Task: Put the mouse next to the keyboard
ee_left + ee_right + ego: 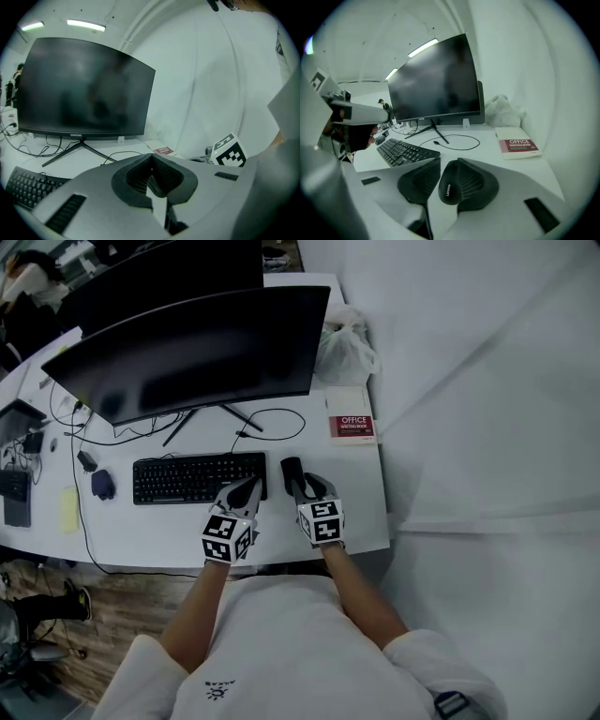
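Observation:
A black mouse point(292, 468) lies on the white desk point(356, 493) just right of the black keyboard point(197, 477). In the right gripper view the mouse point(449, 187) sits between the two dark pads, which close in on both its sides. My right gripper point(305, 486) point(443, 164) is shut on it. The keyboard point(405, 151) lies ahead to the left in that view. My left gripper point(251, 486) hovers at the keyboard's near right corner. In its own view the left gripper point(151, 157) has its jaws together and holds nothing. The keyboard point(28, 187) shows low at the left.
A dark curved monitor point(197, 352) stands behind the keyboard, with cables point(272, 423) trailing from its stand. A red and white book point(352, 425) and a plastic bag point(345, 348) lie at the back right. A dark object point(101, 485) and a yellow note point(68, 509) sit left of the keyboard.

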Demonstrator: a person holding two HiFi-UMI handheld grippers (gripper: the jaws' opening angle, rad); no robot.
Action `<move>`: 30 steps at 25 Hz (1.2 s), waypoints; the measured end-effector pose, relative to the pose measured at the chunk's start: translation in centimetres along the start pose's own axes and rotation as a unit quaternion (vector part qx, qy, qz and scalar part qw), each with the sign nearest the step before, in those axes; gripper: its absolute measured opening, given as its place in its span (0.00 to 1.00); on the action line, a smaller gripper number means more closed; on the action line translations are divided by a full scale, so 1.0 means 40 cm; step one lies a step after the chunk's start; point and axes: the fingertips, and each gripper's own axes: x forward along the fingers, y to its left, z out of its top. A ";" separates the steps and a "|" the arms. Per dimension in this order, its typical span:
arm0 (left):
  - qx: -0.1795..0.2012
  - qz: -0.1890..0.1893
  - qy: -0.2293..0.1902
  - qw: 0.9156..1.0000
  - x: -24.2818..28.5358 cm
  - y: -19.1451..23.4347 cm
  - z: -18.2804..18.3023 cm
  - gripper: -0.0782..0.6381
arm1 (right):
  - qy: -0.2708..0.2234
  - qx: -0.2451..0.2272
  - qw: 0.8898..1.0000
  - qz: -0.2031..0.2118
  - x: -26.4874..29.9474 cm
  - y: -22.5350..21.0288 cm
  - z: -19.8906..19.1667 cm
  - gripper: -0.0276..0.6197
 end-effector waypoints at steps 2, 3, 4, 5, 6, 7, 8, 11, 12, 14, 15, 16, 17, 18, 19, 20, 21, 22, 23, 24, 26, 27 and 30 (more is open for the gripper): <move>0.003 -0.001 -0.006 1.000 -0.006 -0.003 0.011 0.12 | -0.019 0.003 1.000 0.011 -0.028 0.008 0.026 0.17; 0.004 -0.001 -0.010 1.000 -0.011 -0.004 0.016 0.12 | -0.029 0.005 0.999 0.017 -0.044 0.013 0.039 0.13; 0.005 -0.001 -0.014 1.000 -0.018 -0.006 0.022 0.13 | -0.038 0.007 0.999 0.023 -0.060 0.018 0.051 0.11; 0.006 -0.002 -0.018 1.000 -0.025 -0.007 0.028 0.12 | -0.047 0.008 0.998 0.029 -0.077 0.024 0.063 0.10; 0.006 -0.002 -0.024 1.000 -0.033 -0.008 0.035 0.12 | -0.055 0.007 0.998 0.035 -0.094 0.031 0.076 0.09; 0.005 -0.002 -0.029 1.000 -0.042 -0.009 0.043 0.12 | -0.062 0.006 0.997 0.042 -0.111 0.039 0.089 0.08; 0.004 -0.003 -0.035 0.999 -0.050 -0.010 0.053 0.12 | -0.070 0.004 0.996 0.048 -0.129 0.047 0.104 0.07; 0.008 -0.005 -0.052 0.999 -0.075 -0.016 0.084 0.12 | -0.096 0.005 0.993 0.061 -0.185 0.064 0.150 0.07; 0.010 -0.005 -0.057 0.998 -0.082 -0.018 0.094 0.12 | -0.105 0.006 0.992 0.064 -0.204 0.065 0.164 0.07; 0.014 -0.005 -0.066 0.998 -0.095 -0.023 0.111 0.12 | -0.118 0.008 0.991 0.071 -0.237 0.065 0.187 0.07; 0.014 -0.004 -0.070 0.997 -0.102 -0.025 0.118 0.12 | -0.123 0.007 0.990 0.074 -0.250 0.066 0.196 0.07; 0.014 -0.003 -0.074 0.997 -0.108 -0.026 0.124 0.12 | -0.127 0.005 0.989 0.078 -0.262 0.068 0.203 0.07; 0.013 -0.002 -0.078 0.997 -0.115 -0.026 0.129 0.12 | -0.132 0.001 0.988 0.080 -0.273 0.069 0.211 0.07; 0.012 -0.001 -0.082 0.997 -0.121 -0.026 0.135 0.12 | -0.136 -0.002 0.987 0.081 -0.284 0.070 0.218 0.07; 0.012 -0.001 -0.086 0.996 -0.127 -0.027 0.140 0.13 | -0.140 -0.002 0.987 0.082 -0.294 0.070 0.224 0.07; 0.014 -0.001 -0.089 0.996 -0.133 -0.028 0.146 0.12 | -0.145 0.000 0.986 0.084 -0.306 0.070 0.230 0.07; 0.015 -0.002 -0.093 0.996 -0.139 -0.031 0.153 0.12 | -0.148 0.004 0.985 0.086 -0.317 0.068 0.235 0.07; 0.017 -0.003 -0.097 0.995 -0.145 -0.034 0.161 0.12 | -0.150 0.005 0.985 0.087 -0.329 0.066 0.239 0.07; 0.019 -0.003 -0.102 0.995 -0.150 -0.036 0.168 0.12 | -0.152 0.004 0.984 0.088 -0.340 0.064 0.242 0.07; 0.019 -0.003 -0.106 0.994 -0.155 -0.037 0.174 0.13 | -0.153 0.004 0.984 0.089 -0.349 0.062 0.244 0.07; 0.019 -0.001 -0.110 0.994 -0.160 -0.036 0.180 0.12 | -0.154 0.005 0.984 0.089 -0.360 0.057 0.242 0.07; 0.018 -0.001 -0.111 0.994 -0.161 -0.036 0.178 0.12 | -0.152 0.005 0.984 0.087 -0.362 0.053 0.237 0.07; 0.010 -0.001 -0.106 0.994 -0.159 -0.036 0.162 0.13 | -0.147 0.005 0.986 0.080 -0.365 0.046 0.223 0.07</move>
